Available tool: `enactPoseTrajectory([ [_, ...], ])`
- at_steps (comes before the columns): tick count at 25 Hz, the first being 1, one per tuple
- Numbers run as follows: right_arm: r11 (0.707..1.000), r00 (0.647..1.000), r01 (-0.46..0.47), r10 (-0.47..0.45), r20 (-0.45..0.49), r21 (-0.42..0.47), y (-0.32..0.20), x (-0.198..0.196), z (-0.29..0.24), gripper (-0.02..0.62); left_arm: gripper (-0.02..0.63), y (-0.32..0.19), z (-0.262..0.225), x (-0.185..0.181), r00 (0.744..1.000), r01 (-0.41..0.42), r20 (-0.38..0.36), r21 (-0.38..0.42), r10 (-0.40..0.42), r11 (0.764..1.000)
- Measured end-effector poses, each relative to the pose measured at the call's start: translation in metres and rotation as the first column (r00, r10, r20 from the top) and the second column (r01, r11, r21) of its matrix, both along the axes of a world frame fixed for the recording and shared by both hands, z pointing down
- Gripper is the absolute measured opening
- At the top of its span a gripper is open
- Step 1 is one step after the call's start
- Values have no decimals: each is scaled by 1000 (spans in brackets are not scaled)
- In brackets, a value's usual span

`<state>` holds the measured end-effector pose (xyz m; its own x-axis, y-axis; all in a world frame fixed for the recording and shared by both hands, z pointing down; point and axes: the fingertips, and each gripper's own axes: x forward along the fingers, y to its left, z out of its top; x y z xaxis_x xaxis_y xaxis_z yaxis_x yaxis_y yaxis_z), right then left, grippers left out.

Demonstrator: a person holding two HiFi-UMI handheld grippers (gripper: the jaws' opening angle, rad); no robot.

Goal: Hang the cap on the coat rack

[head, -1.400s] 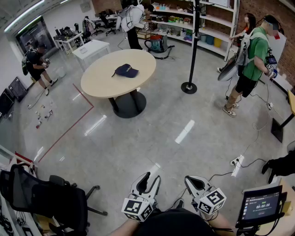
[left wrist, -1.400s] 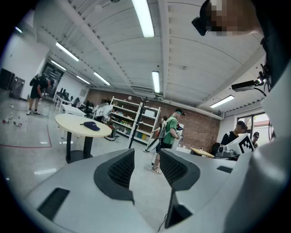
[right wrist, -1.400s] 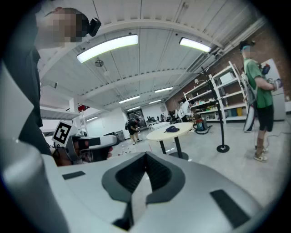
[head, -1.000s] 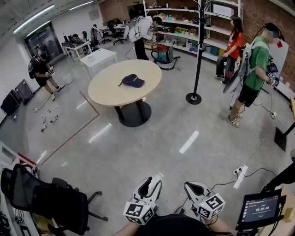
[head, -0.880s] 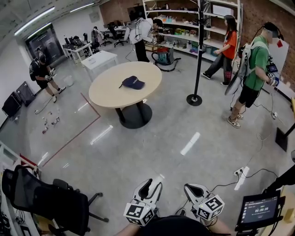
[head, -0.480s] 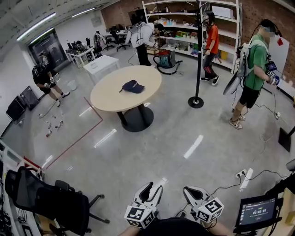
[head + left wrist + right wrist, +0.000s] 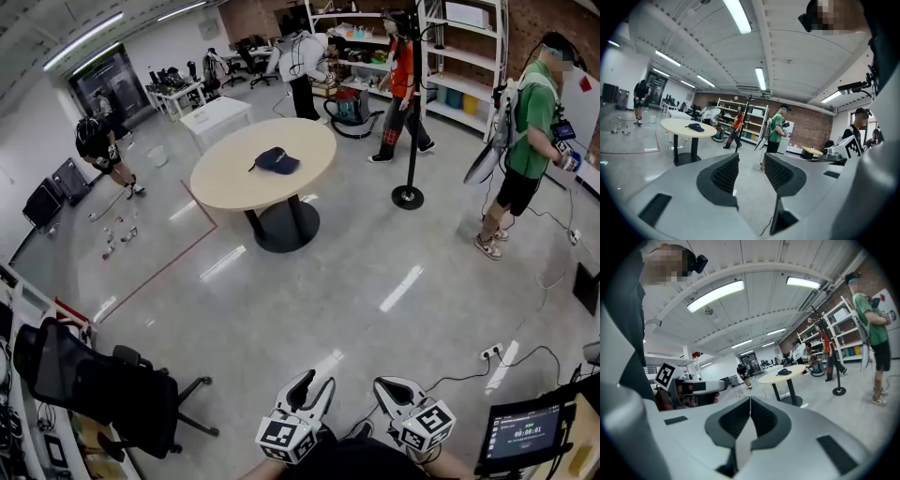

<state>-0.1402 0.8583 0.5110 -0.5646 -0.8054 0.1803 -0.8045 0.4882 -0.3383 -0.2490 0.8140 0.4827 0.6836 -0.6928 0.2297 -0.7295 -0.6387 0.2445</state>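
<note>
A dark blue cap (image 7: 278, 160) lies on a round beige table (image 7: 234, 178) far ahead of me; it also shows in the left gripper view (image 7: 696, 127) and the right gripper view (image 7: 784, 372). The coat rack (image 7: 411, 112), a black pole on a round base, stands to the table's right on the floor. Both grippers are held low, close to my body, far from the cap. My left gripper (image 7: 314, 382) (image 7: 751, 164) is open with nothing between its jaws. My right gripper (image 7: 385, 384) (image 7: 750, 401) is shut and empty.
A person in a red top (image 7: 398, 84) walks right behind the coat rack. A person in green (image 7: 527, 131) stands at the right, and others are by the shelves (image 7: 450, 56) and at the far left. A black office chair (image 7: 103, 384), a screen (image 7: 525, 433) and floor cables (image 7: 492, 354) lie near me.
The person in red has walked left along the shelves to just behind the coat rack. My head view has shifted a little. Both grippers stay where they were.
</note>
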Motion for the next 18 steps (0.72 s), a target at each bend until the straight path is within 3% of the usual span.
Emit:
enactPoseTrajectory([
  [7, 999, 999, 26, -25, 23, -23, -16, -1, 11, 5, 183, -14, 9, -3, 999, 41, 11, -7, -41, 999],
  [18, 999, 999, -32, 31, -32, -31, -82, -3, 7, 5, 182, -88, 6, 0, 998, -31, -51, -13, 30, 999],
])
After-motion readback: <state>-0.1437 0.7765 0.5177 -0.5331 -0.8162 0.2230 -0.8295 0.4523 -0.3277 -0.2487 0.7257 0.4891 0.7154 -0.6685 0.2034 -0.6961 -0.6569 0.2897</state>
